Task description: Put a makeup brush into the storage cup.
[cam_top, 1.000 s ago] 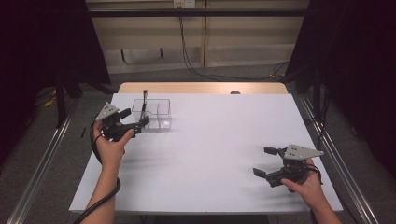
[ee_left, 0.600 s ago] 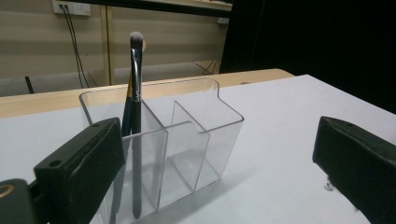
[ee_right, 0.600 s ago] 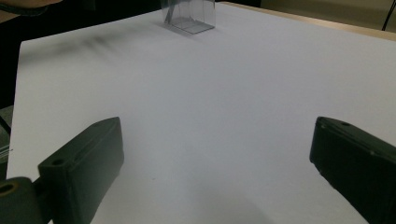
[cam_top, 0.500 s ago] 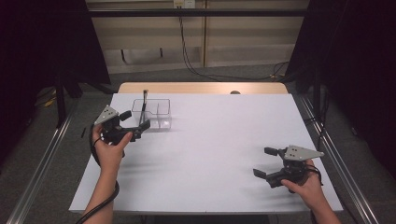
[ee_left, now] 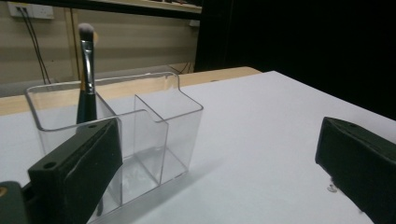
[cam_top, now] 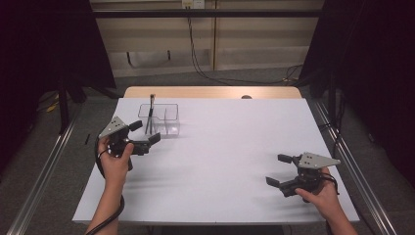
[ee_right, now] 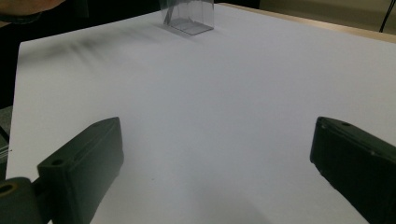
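A clear plastic organizer [cam_top: 164, 121] with several compartments stands at the back left of the white table [cam_top: 225, 142]. A makeup brush [cam_top: 151, 108] stands upright in its back left compartment, bristles up. My left gripper [cam_top: 145, 132] hovers open just in front of and left of the organizer, holding nothing. In the left gripper view the organizer [ee_left: 154, 130] and the brush [ee_left: 86, 74] are close ahead, behind the left jaw, with the left gripper [ee_left: 219, 172] wide open. My right gripper [cam_top: 277, 170] is open near the front right edge. In the right gripper view, the right gripper [ee_right: 217, 163] faces bare table, the organizer [ee_right: 187, 16] far off.
A wooden strip [cam_top: 210, 92] runs along the table's back edge. Metal rails [cam_top: 46, 166] flank both sides on the floor. Cables [cam_top: 195, 54] hang on the back wall, and dark curtains stand at both sides.
My left gripper has drawn back a little from the organizer toward the near edge, still open. The right gripper has stayed where it was.
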A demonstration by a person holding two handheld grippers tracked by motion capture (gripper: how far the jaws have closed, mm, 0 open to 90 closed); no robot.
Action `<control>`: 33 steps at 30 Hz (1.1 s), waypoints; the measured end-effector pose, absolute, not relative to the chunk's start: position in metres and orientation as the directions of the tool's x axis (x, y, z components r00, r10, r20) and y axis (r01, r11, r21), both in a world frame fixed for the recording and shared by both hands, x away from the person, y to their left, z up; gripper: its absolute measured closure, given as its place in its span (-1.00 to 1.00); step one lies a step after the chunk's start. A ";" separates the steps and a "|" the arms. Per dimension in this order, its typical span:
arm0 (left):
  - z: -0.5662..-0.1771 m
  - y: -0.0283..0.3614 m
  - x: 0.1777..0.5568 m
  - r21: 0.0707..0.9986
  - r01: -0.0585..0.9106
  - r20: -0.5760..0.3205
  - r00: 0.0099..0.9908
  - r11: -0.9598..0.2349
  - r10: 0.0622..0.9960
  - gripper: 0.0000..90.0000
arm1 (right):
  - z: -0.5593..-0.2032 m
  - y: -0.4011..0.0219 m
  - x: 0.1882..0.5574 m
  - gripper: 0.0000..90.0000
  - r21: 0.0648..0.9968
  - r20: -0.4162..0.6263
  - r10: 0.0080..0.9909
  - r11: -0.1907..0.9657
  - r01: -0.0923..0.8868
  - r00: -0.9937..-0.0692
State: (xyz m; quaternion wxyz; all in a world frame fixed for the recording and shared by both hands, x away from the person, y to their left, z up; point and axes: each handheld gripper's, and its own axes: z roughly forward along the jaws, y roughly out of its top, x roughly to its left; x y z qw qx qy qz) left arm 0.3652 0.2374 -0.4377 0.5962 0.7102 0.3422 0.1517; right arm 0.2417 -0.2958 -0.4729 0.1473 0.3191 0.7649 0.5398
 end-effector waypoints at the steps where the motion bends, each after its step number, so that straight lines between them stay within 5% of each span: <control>1: -0.438 0.237 0.365 0.950 0.304 -0.188 0.726 -0.065 0.661 -0.99 | -0.473 -0.296 0.242 -0.95 0.920 0.118 0.647 0.215 0.329 -0.753; 33: -0.443 0.236 0.338 0.951 0.276 -0.158 0.818 -0.136 0.553 -0.99 | -0.471 -0.295 0.241 -0.96 0.922 0.118 0.650 0.208 0.325 -0.751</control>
